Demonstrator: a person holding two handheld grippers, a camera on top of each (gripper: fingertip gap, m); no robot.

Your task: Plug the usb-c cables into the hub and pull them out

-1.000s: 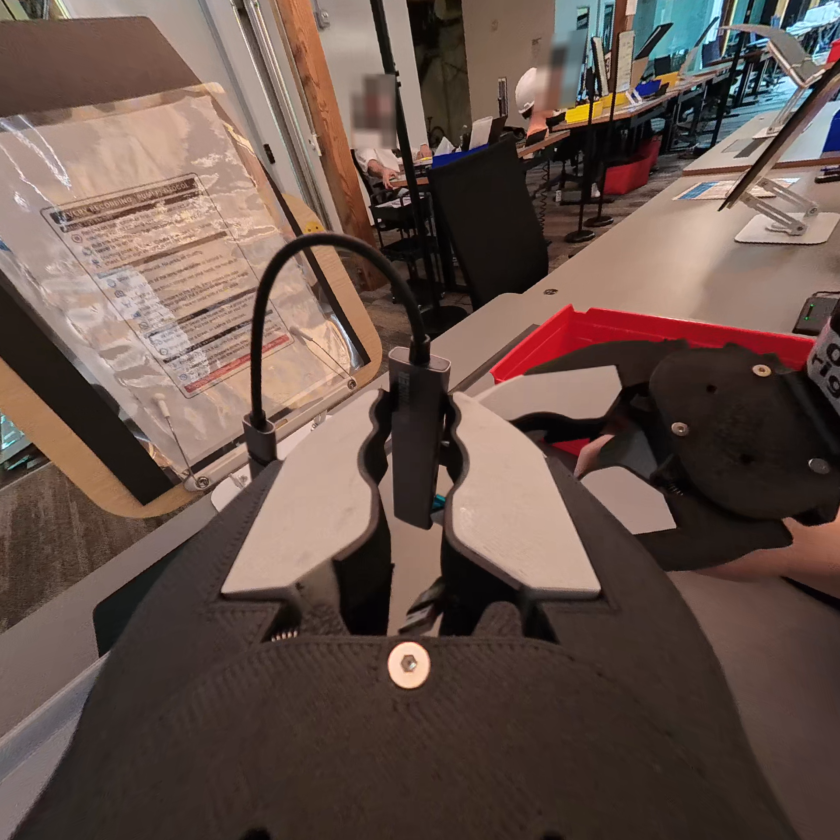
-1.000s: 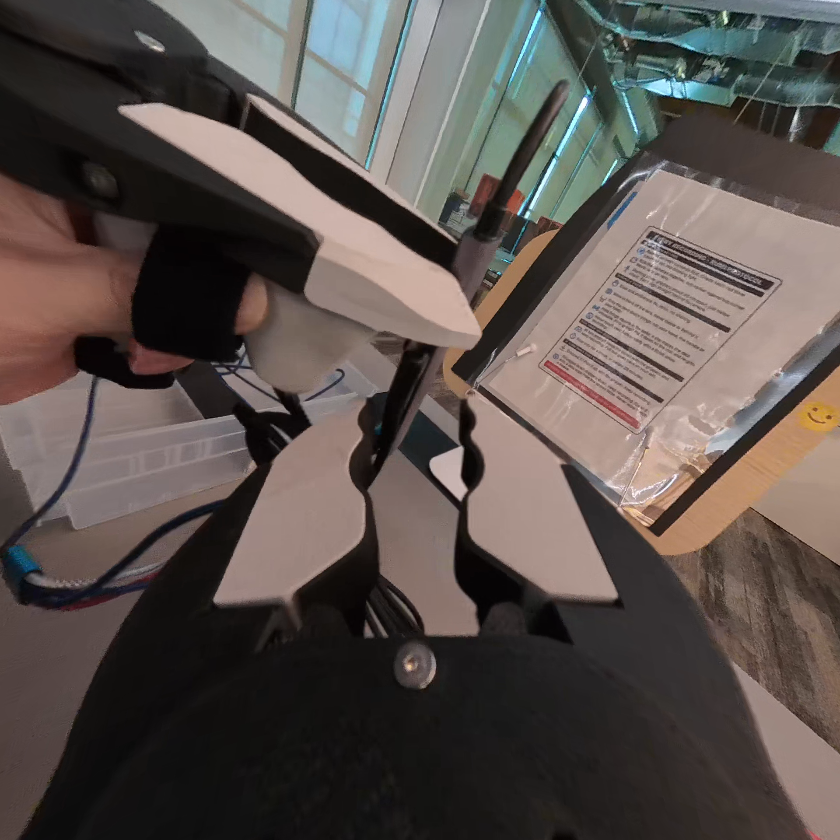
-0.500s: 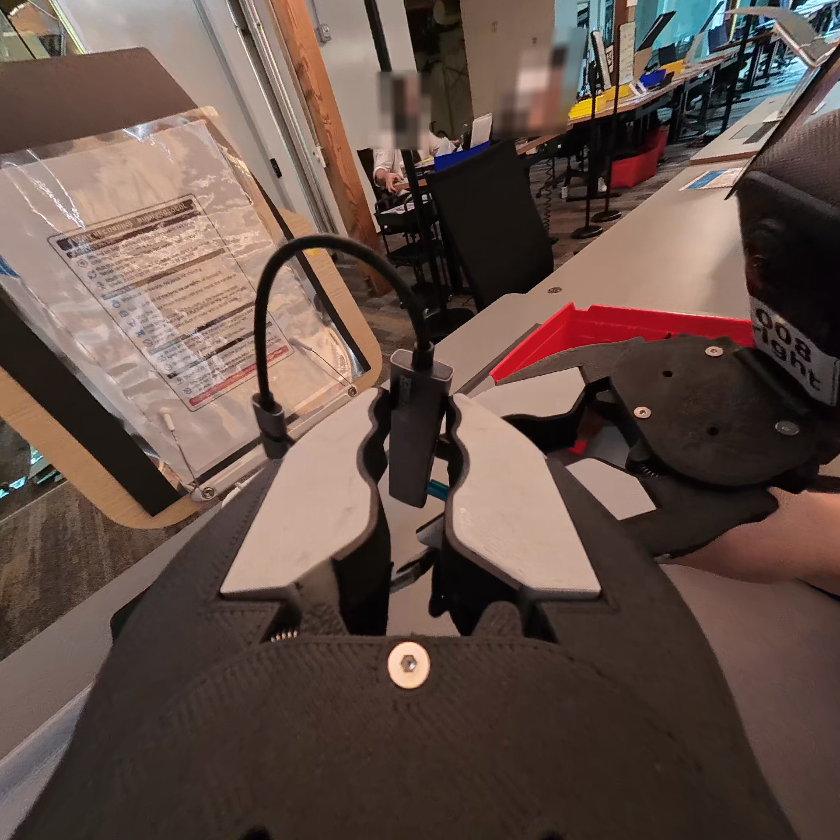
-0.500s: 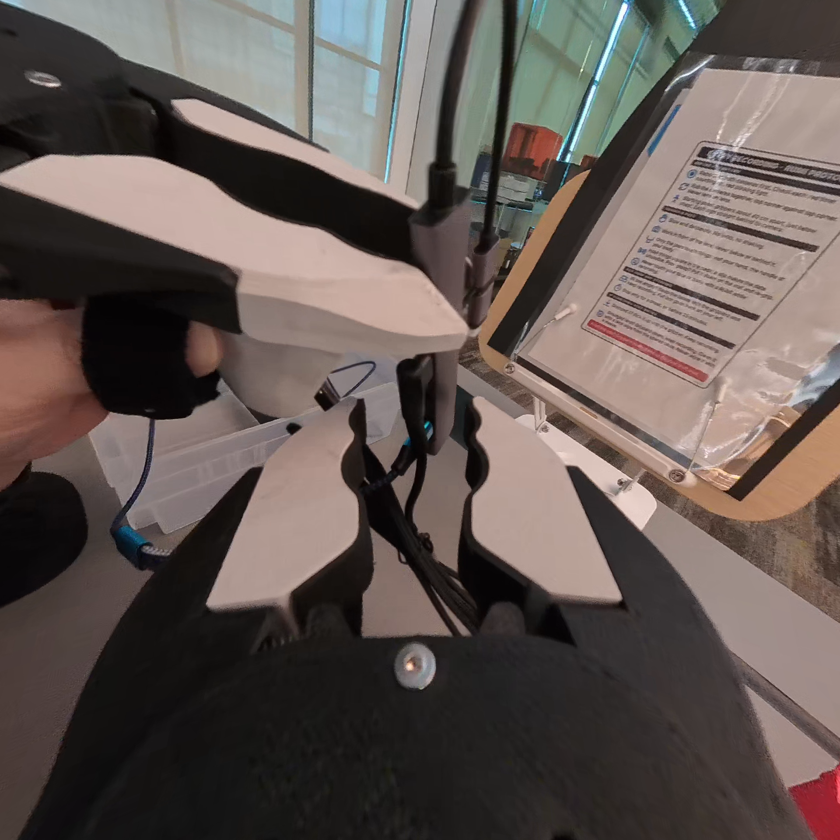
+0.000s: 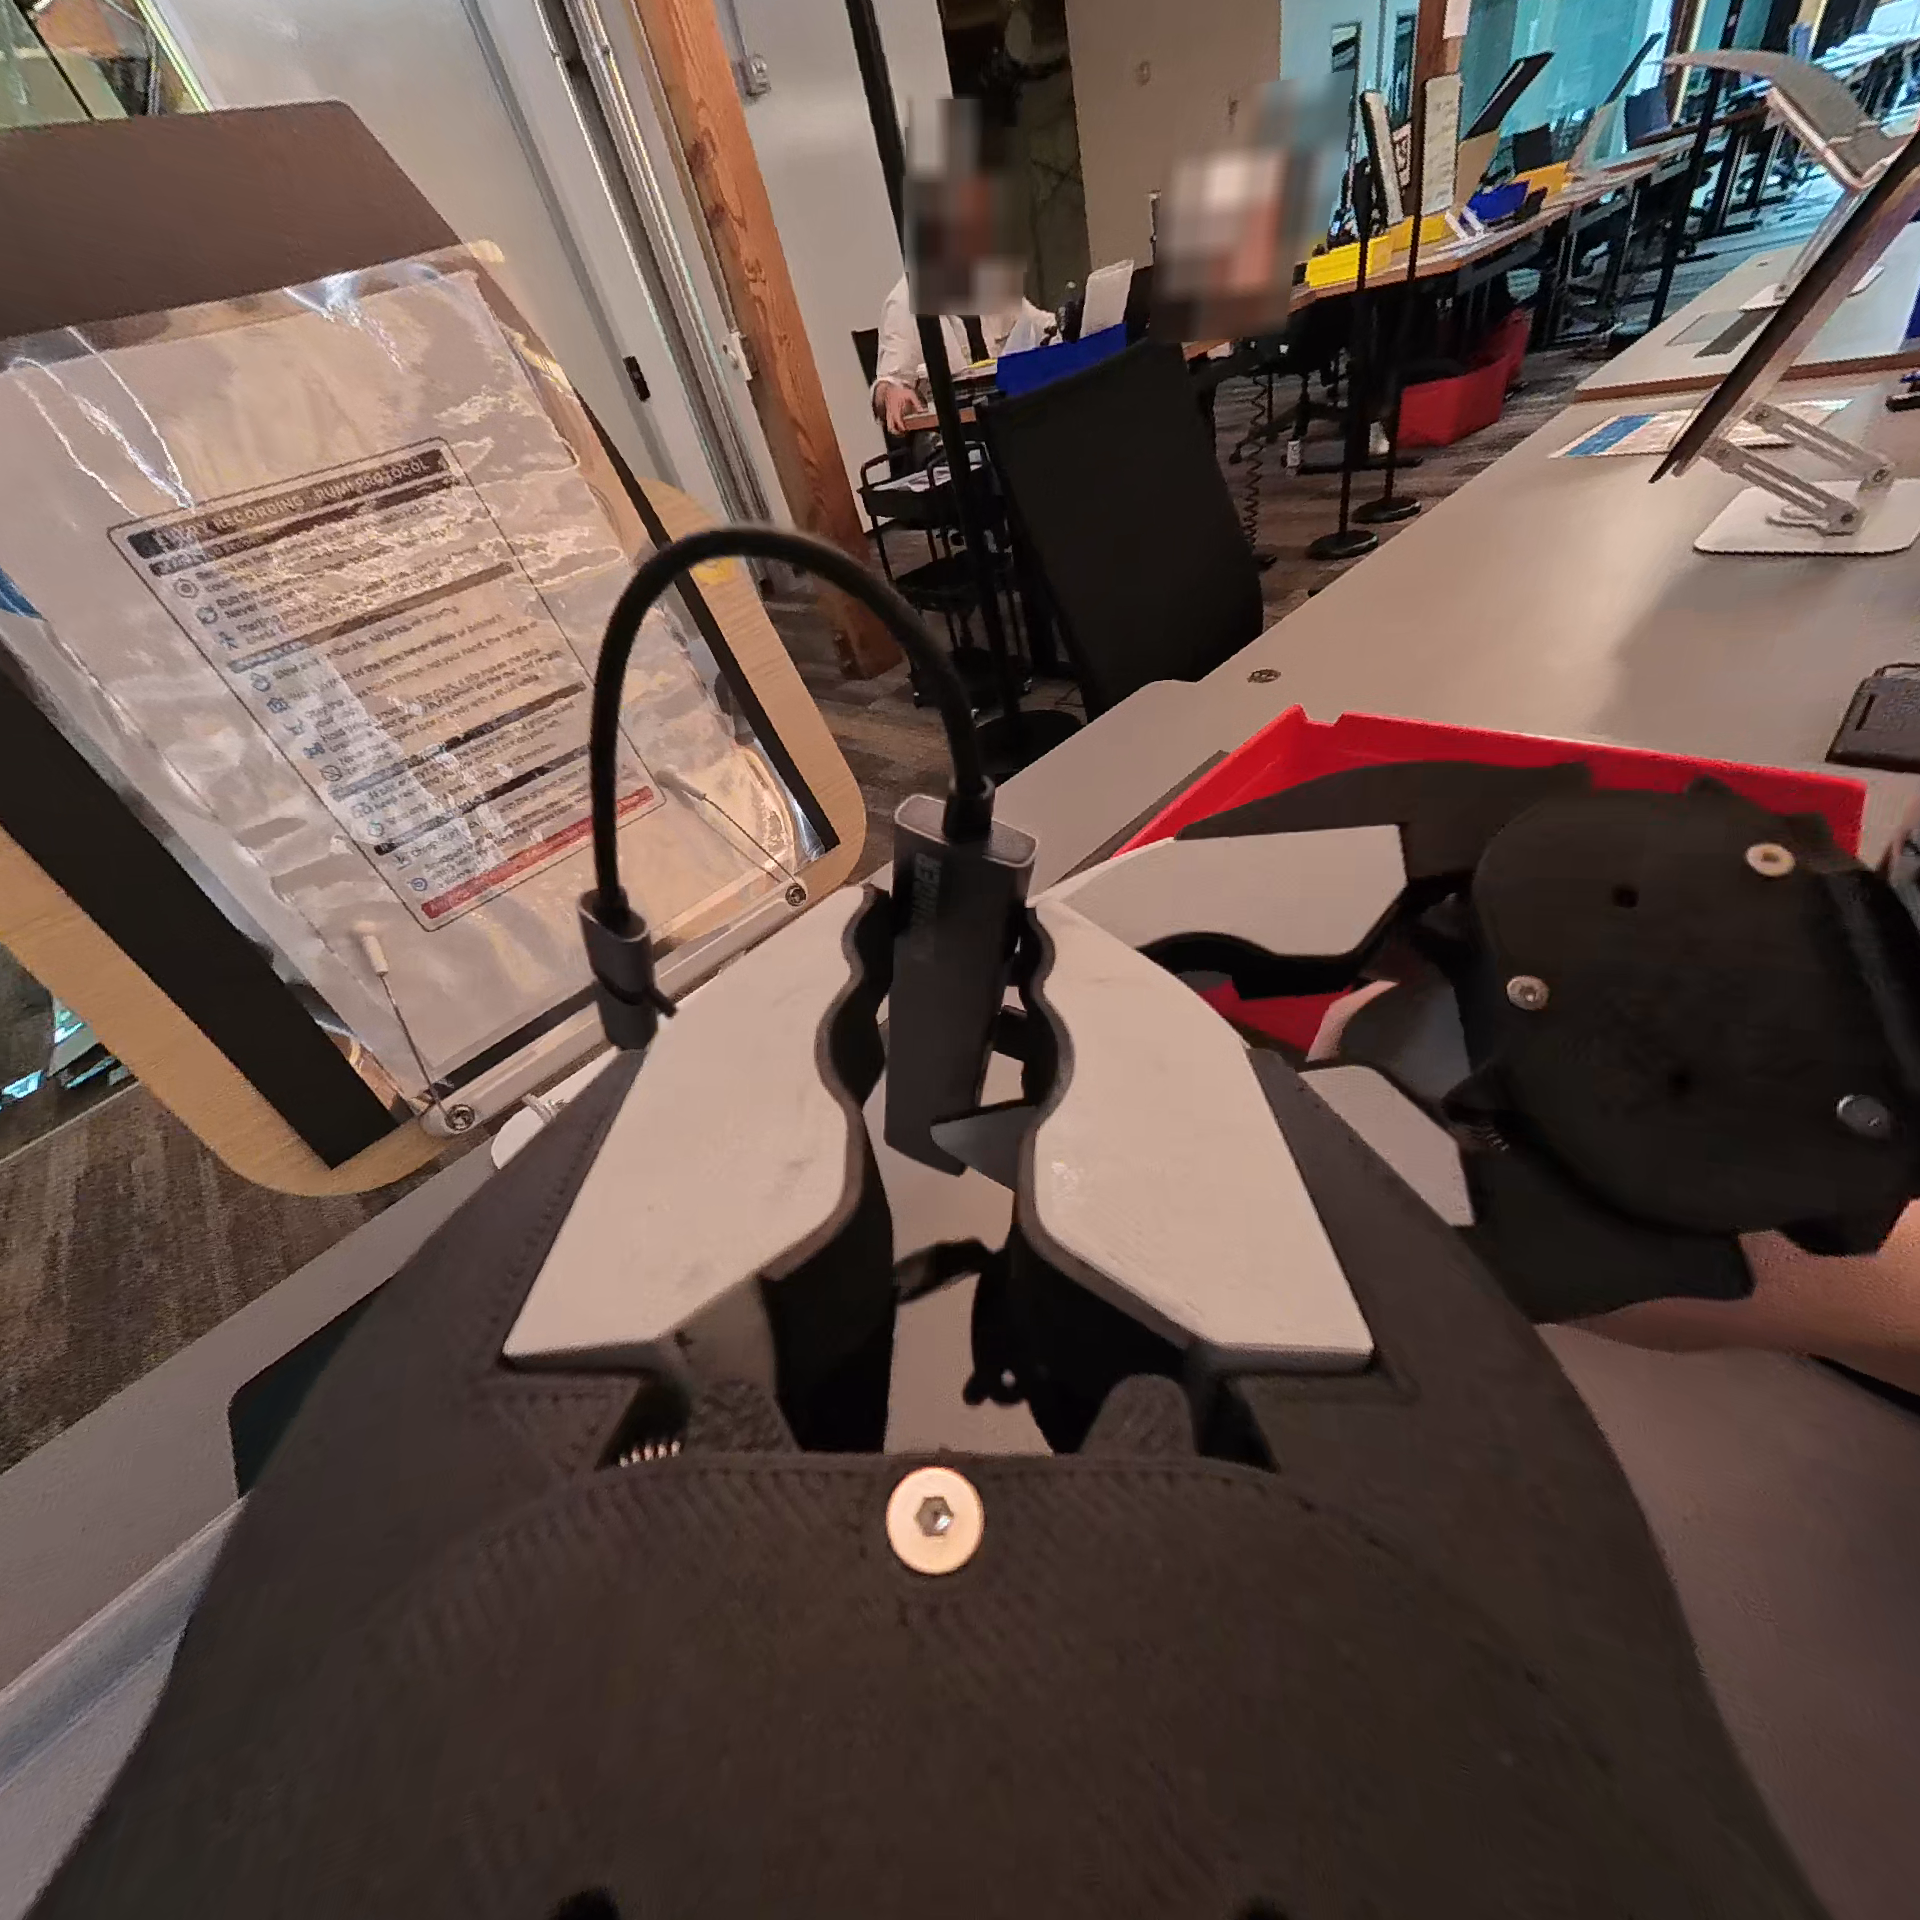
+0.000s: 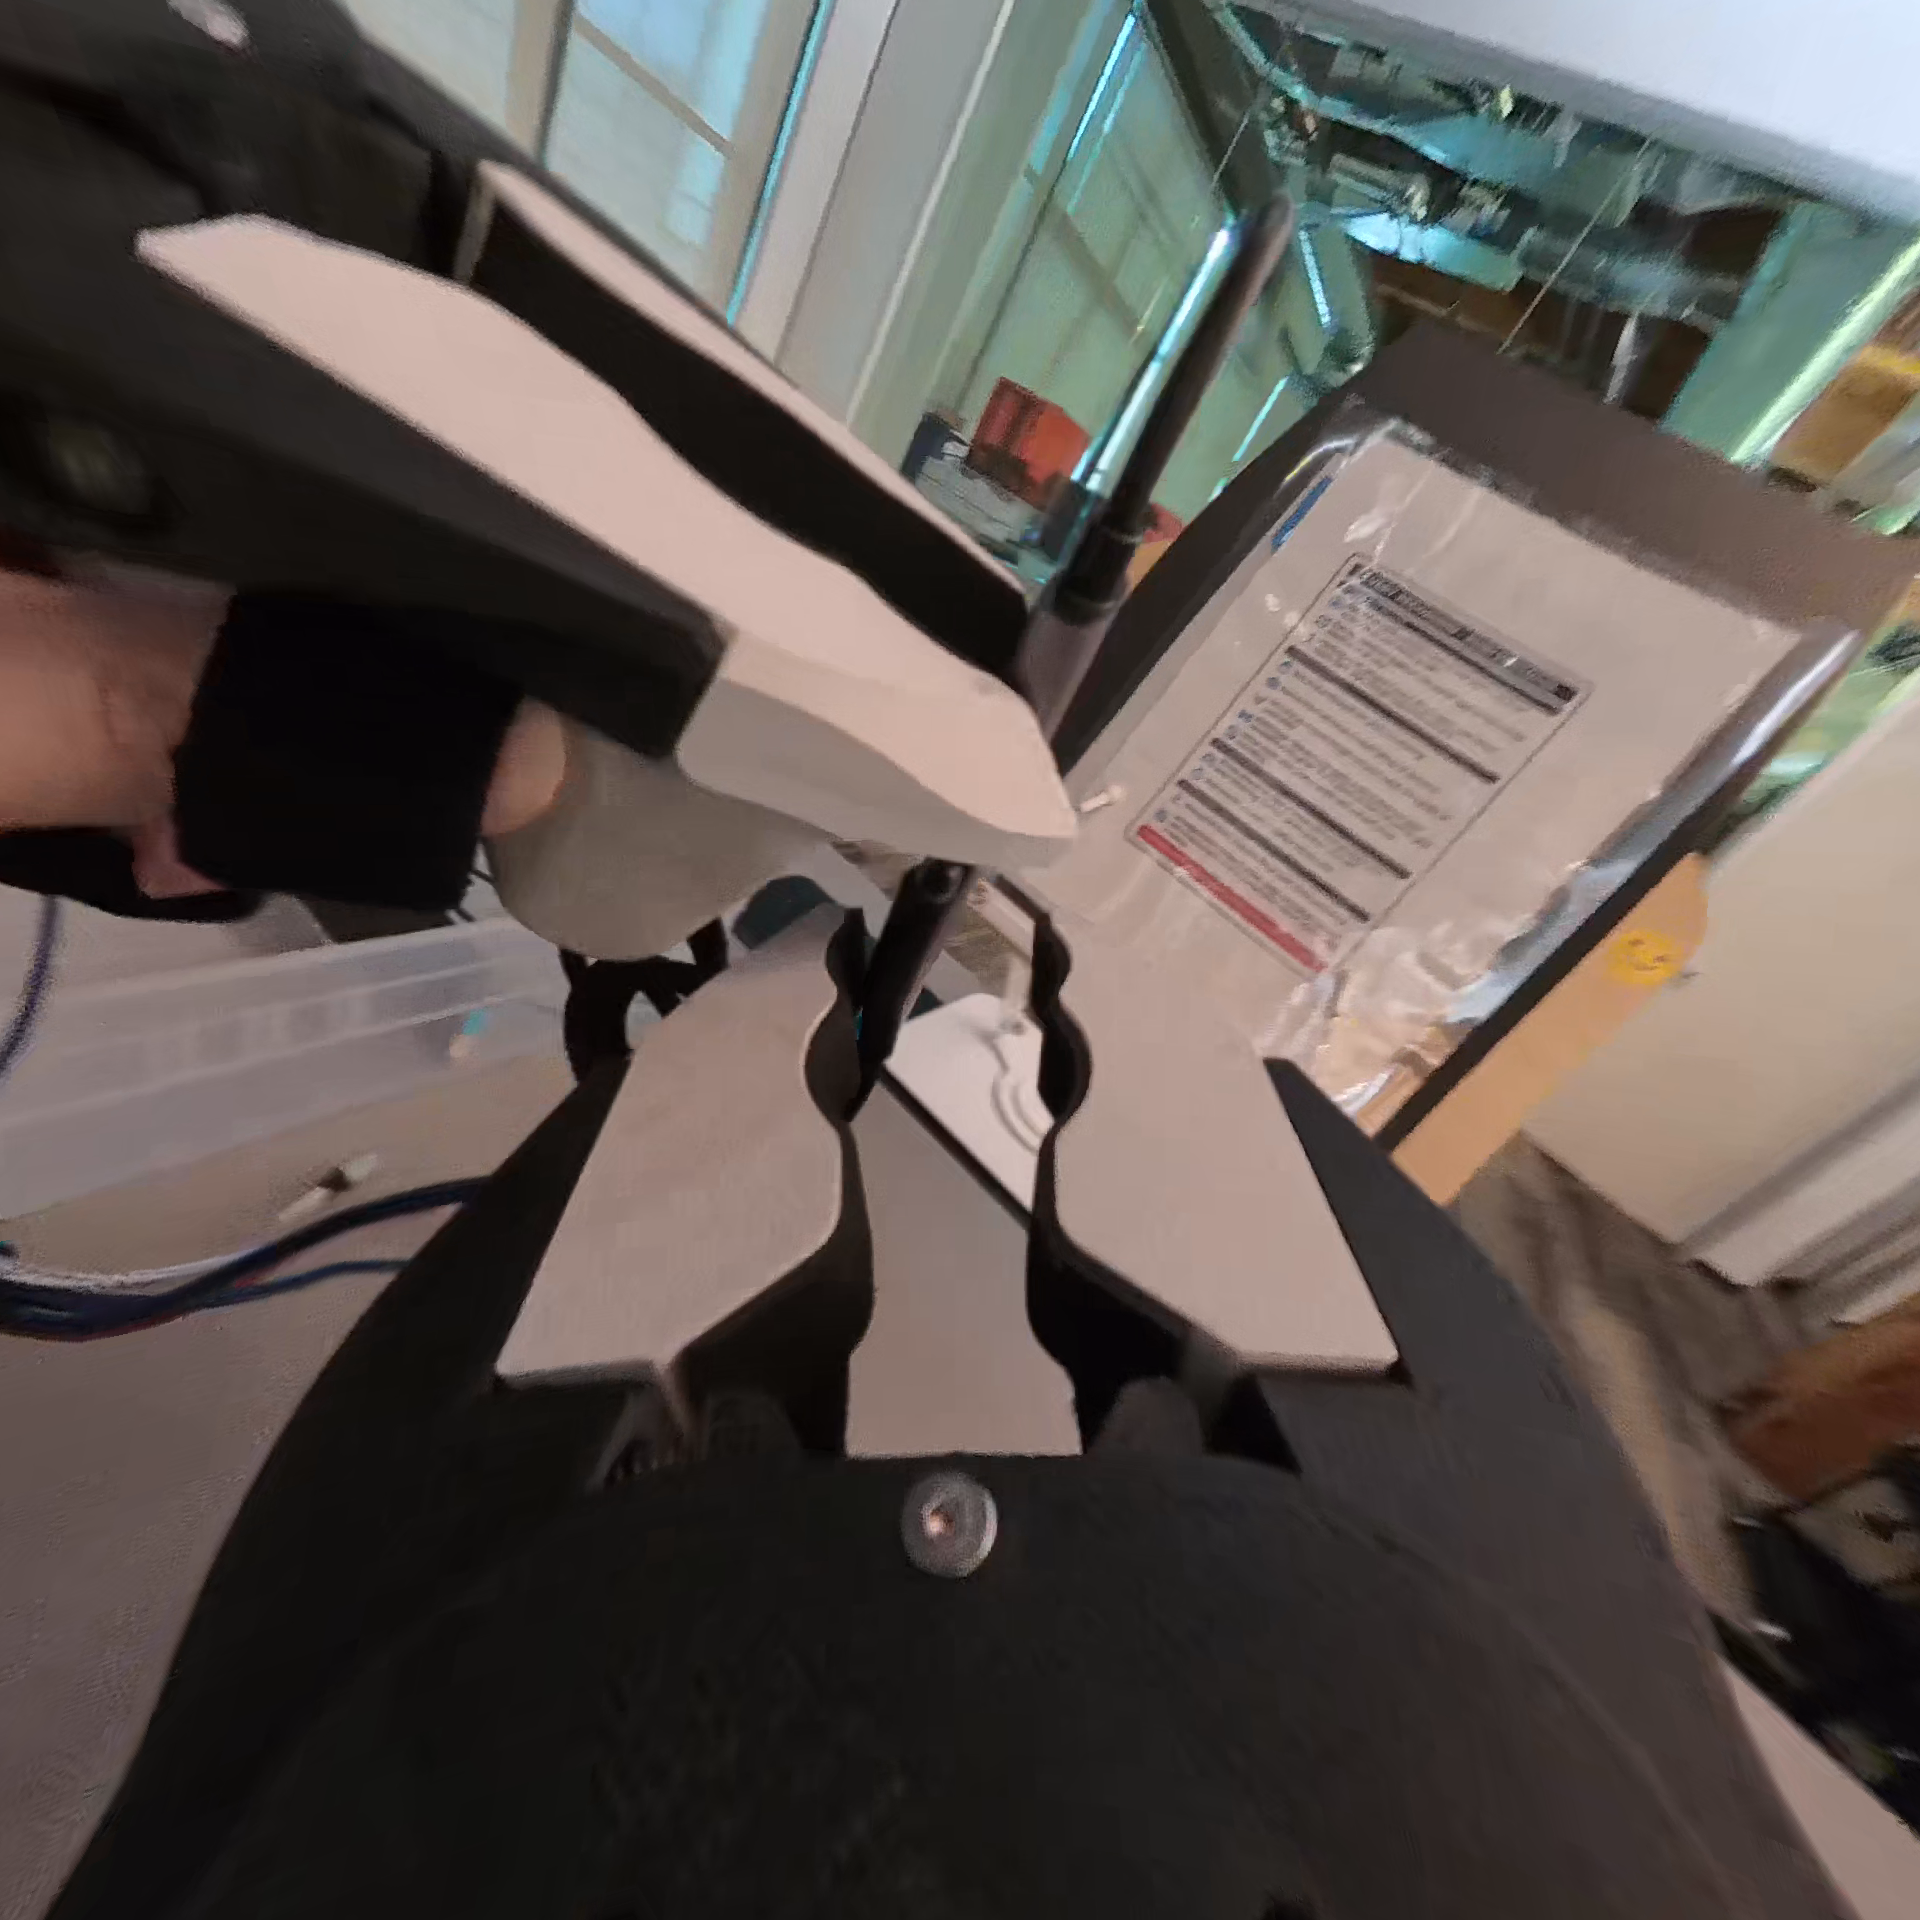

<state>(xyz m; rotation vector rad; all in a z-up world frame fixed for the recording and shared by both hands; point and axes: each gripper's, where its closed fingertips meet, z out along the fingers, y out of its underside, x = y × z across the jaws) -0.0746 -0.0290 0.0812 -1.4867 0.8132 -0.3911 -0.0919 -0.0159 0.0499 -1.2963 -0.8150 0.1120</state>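
Observation:
My left gripper (image 5: pixel 951 914) is shut on a slim grey usb hub (image 5: pixel 951 977) and holds it upright above the table. The hub's own black cable (image 5: pixel 727 551) arcs up and over to a plug (image 5: pixel 620 961) that hangs at the left. My right gripper (image 5: pixel 1621 1039) reaches in from the right, with one white finger (image 5: pixel 1247 904) beside the hub. In the blurred right wrist view my right gripper (image 6: pixel 945 935) is open. A dark slim piece (image 6: pixel 904 966) under the left gripper (image 6: pixel 727 665) stands between its fingers, close to the left one. I cannot tell whether it is the hub's end or a plug.
A sign in a plastic sleeve (image 5: pixel 343 665) on a wooden board stands just behind the table edge. A red bin (image 5: pixel 1455 748) lies behind my right gripper. A clear plastic box (image 6: pixel 260 1029) and blue cables (image 6: pixel 208 1268) lie at the left. A tablet stand (image 5: pixel 1808 499) is far right. My two grippers' fingertips are within a few centimetres of each other.
My right gripper has dropped lower and rolled, so its view is tilted and blurred. The left gripper still holds the hub in about the same place.

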